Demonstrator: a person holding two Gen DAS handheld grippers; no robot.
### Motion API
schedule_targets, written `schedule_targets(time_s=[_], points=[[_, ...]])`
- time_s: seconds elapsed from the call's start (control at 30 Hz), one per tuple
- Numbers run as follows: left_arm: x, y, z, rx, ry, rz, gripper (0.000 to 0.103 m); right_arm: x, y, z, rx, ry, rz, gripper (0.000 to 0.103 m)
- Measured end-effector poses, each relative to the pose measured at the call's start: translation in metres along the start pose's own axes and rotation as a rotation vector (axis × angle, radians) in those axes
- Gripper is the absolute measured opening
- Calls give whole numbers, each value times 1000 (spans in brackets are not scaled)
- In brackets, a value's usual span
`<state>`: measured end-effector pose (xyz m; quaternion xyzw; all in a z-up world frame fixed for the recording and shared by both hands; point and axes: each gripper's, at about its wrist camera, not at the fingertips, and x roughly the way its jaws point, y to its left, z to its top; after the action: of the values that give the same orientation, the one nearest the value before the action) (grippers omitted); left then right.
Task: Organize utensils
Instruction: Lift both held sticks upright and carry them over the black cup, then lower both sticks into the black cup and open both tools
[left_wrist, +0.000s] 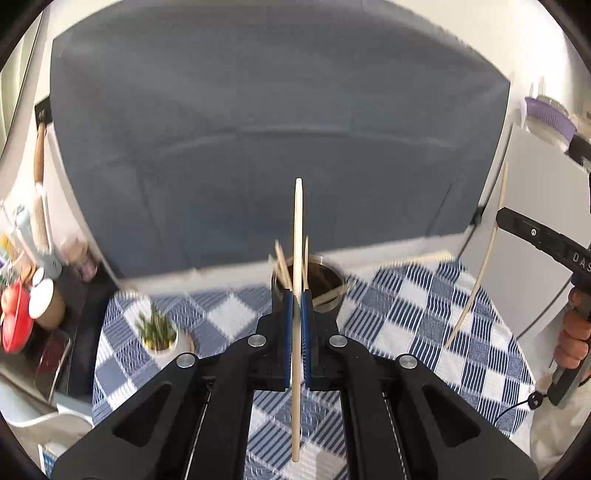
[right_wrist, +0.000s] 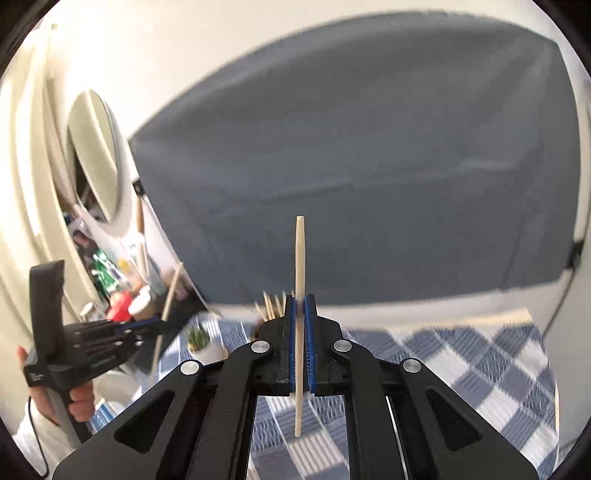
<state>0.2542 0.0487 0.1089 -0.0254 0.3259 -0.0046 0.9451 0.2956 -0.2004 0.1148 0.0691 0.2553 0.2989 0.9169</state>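
left gripper pinching a chopstick, right gripper pinching another chopstick, "das" lettering on right gripper body, checked tablecloth

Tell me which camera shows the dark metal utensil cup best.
The left wrist view: the dark round metal cup stands on the blue checked tablecloth just past the left tool, its rim and wooden sticks visible. In the right wrist view, only stick tips show; the right tool hides the cup.
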Motion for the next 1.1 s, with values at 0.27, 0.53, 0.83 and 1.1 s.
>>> schedule_targets(time_s=[0.27, 0.53, 0.83, 1.1], points=[[18, 2, 45, 4, -61, -24, 5, 25, 14, 48, -48, -93, 93, 5], [46, 0, 67, 41, -116, -38, 5, 77, 2, 75, -68, -117, 143, 5], [87, 10, 70, -12, -134, -179, 5, 138, -15, 62, -62, -77, 210, 5], [134, 22, 61, -51, -119, -248, 5, 180, -31, 30, -58, 8, 204, 5]])
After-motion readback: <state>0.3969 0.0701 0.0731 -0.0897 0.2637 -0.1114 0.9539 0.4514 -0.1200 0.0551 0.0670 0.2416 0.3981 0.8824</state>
